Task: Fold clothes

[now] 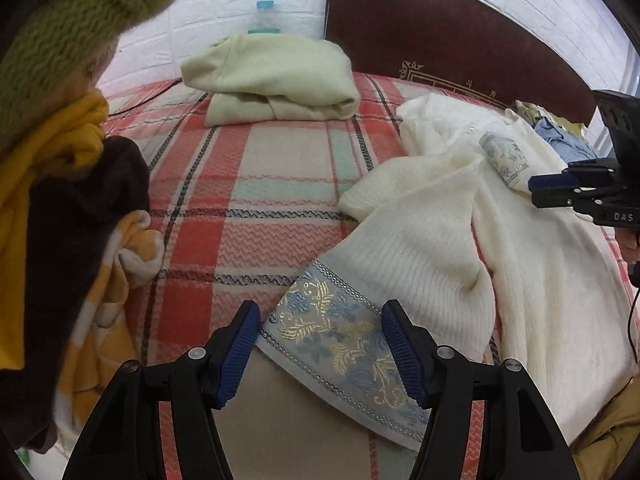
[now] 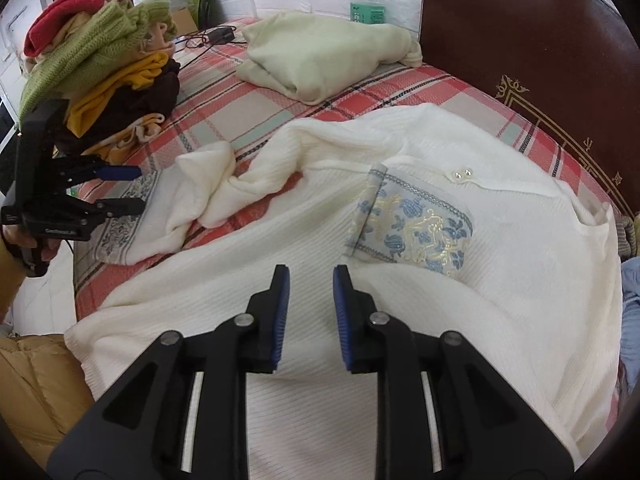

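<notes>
A cream ribbed sweater with blue and gold embroidered cuffs lies spread on the plaid bed. One sleeve is folded over its chest, its cuff lying there. The other sleeve stretches left, its cuff between the open jaws of my left gripper, not clamped. That gripper also shows in the right wrist view. My right gripper is open and empty, just above the sweater's body; in the left wrist view it hovers over the chest.
A folded pale green garment and a water bottle sit at the back. A pile of clothes stands at the bed's left. A dark headboard is behind. Blue clothing lies at the far right. Cables run near the pile.
</notes>
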The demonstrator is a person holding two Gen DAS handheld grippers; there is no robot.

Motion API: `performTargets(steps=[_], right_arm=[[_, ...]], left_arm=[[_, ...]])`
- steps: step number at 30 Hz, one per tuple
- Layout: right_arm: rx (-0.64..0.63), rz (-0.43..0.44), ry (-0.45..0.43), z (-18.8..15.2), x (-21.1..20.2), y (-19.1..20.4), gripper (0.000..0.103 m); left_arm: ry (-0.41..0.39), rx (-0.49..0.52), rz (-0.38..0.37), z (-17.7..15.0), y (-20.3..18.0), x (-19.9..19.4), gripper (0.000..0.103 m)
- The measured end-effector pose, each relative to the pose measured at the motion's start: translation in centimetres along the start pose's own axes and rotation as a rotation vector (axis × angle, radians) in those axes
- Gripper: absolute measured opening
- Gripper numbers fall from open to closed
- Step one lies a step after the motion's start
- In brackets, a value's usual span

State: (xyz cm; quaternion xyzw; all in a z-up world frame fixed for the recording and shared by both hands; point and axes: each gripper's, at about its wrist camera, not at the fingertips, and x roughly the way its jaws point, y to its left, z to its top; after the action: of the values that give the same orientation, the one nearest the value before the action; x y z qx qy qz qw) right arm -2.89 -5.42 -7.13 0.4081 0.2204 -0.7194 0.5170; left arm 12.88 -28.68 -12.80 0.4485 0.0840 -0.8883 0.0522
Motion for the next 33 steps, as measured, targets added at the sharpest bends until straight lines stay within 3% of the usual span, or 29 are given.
performTargets(steps=[4, 6, 8, 9, 17, 21, 25, 27, 29, 30, 31, 33], right_arm=[[0.018, 0.029, -0.044, -0.3, -1.0, 1.7, 0.03], [0.003, 0.057, -0.06, -0.2, -0.9, 3.2, 0.04], [-0.02, 0.084, -0.072, 0.1, -0.6, 4.9, 0.043], [-0.037, 0.1, -0.074, 0.3, -0.2, 5.9, 0.043], [-0.173, 0.168, -0.031, 1.7, 4.5, 12.4, 0.044], [-0.185, 0.144, -0.003, 1.8, 6.7, 13.8, 0.044], [-0.222, 0.129, -0.009, 1.8, 8.0, 15.2, 0.071], [-0.264, 0.088, -0.023, 1.6, 8.7, 16.2, 0.073], [-0.265, 0.079, -0.025, 1.8, 8.8, 16.5, 0.068], [-0.254, 0.083, -0.024, 2.0, 8.7, 16.4, 0.046], [-0.242, 0.078, -0.027, 2.2, 8.5, 16.2, 0.01], [-0.197, 0.065, -0.013, 2.6, 8.4, 15.4, 0.004]], left_arm=[[-0.017, 0.032, -0.006, 0.0, -0.6, 0.3, 0.071], [-0.014, 0.05, -0.014, -0.1, -1.0, 0.0, 0.064], [-0.007, 0.059, -0.042, -0.1, -1.3, -0.4, 0.017], [-0.001, 0.051, -0.078, 0.0, -1.4, -0.8, 0.01], [-0.031, -0.135, -0.281, -0.4, -0.3, -2.8, 0.01], [-0.039, -0.159, -0.294, -0.4, 0.2, -3.2, 0.01], [-0.02, -0.144, -0.304, -0.3, 0.1, -2.5, 0.01], [-0.013, -0.14, -0.311, -0.4, 0.2, -2.1, 0.01], [-0.009, -0.14, -0.305, -0.6, 0.2, -1.8, 0.01], [-0.007, -0.142, -0.307, -0.6, 0.2, -1.8, 0.01], [-0.012, -0.144, -0.311, -0.6, 0.3, -1.9, 0.011], [-0.03, -0.147, -0.324, -0.4, 0.4, -2.5, 0.011]])
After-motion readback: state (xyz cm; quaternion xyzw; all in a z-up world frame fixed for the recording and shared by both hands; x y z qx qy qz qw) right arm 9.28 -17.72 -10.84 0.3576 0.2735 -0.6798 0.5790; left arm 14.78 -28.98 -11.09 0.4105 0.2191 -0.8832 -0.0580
